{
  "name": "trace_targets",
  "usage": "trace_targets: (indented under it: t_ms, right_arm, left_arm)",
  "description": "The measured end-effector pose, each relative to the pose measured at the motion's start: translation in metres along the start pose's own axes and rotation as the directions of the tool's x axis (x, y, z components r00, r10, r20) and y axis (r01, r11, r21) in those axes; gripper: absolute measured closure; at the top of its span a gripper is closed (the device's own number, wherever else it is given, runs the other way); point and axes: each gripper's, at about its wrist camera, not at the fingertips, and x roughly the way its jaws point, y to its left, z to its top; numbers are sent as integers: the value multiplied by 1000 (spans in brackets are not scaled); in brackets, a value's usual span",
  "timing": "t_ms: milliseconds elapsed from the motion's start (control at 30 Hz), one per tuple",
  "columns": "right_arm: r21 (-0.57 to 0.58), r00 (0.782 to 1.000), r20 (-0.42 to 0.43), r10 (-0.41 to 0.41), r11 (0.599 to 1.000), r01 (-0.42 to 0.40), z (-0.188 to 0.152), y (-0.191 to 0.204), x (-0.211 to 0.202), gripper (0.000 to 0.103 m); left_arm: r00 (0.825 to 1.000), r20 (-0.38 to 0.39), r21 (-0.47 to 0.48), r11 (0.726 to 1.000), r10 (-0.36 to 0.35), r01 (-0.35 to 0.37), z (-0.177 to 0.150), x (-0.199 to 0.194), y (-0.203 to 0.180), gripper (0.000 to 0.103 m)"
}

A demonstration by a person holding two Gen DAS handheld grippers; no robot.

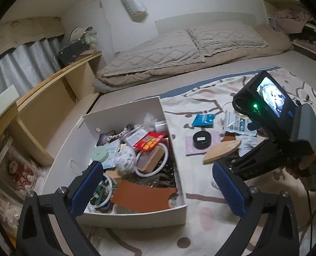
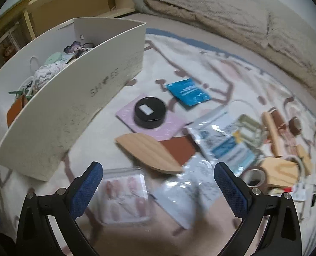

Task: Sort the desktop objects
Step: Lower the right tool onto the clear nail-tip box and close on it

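While both tools hang above a patterned blanket [image 2: 179,49], the left gripper [image 1: 158,189] sits over the near end of a white cardboard box [image 1: 134,214], its blue-padded jaws spread wide with nothing between them. That box is crammed: a brown leather piece [image 1: 143,196] lies at the near end, a white ring [image 1: 151,162] around a wooden block sits mid-box, a red packet [image 1: 150,141] lies farther back and a pale green disc [image 1: 99,154] rests toward the left wall. To the right of the box, loose on the blanket, a black round tin [image 2: 149,112] rests on a pink card [image 2: 170,125], with a blue packet [image 2: 187,95] beyond it and a leaf-shaped wooden board [image 2: 149,152] nearer. The right gripper [image 2: 158,189] hovers low over this scatter, jaws likewise wide apart and holding nothing; beneath them lie a clear packet of pink press-on nails [image 2: 124,196] and a blurred clear plastic bag [image 2: 192,189]. Farther right sit a roll of brown tape [image 2: 254,177] and several wooden pieces [image 2: 282,170]. In the left wrist view, a hand [image 1: 313,164] grips the right tool's handle at the right edge.
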Motion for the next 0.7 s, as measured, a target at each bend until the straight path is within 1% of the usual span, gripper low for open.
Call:
trace_targets:
  t_ms: [133, 200, 267, 367, 433, 500, 633, 700]
  right_arm:
    - [26, 1000, -17, 1, 1000, 0, 4, 6, 6, 0]
    - [39, 999, -32, 19, 999, -18, 4, 8, 10, 13]
    - [55, 998, -56, 30, 998, -27, 3, 10, 14, 30]
    - [63, 995, -83, 57, 997, -51, 1, 15, 20, 46]
    - [53, 994, -98, 57, 997, -52, -1, 20, 24, 49]
    - [36, 994, -102, 49, 998, -45, -2, 25, 27, 49]
    - [17, 989, -124, 75, 997, -73, -5, 33, 33, 49]
    - [-18, 990, -118, 75, 997, -77, -9, 38, 32, 49]
  left_arm:
    - [1000, -11, -23, 1000, 0, -1, -6, 2, 11, 0]
    - [1000, -19, -33, 999, 4, -5, -9, 4, 15, 0]
    - [1000, -28, -36, 999, 8, -9, -12, 6, 18, 0]
    - [999, -34, -42, 999, 3, -5, -15, 7, 20, 0]
    - [999, -35, -42, 999, 0, -1, -16, 8, 21, 0]
    - [999, -33, -41, 999, -2, 1, -17, 7, 22, 0]
    - [999, -34, -41, 999, -4, 3, -17, 7, 23, 0]
    - [999, -37, -44, 999, -5, 3, -17, 6, 23, 0]
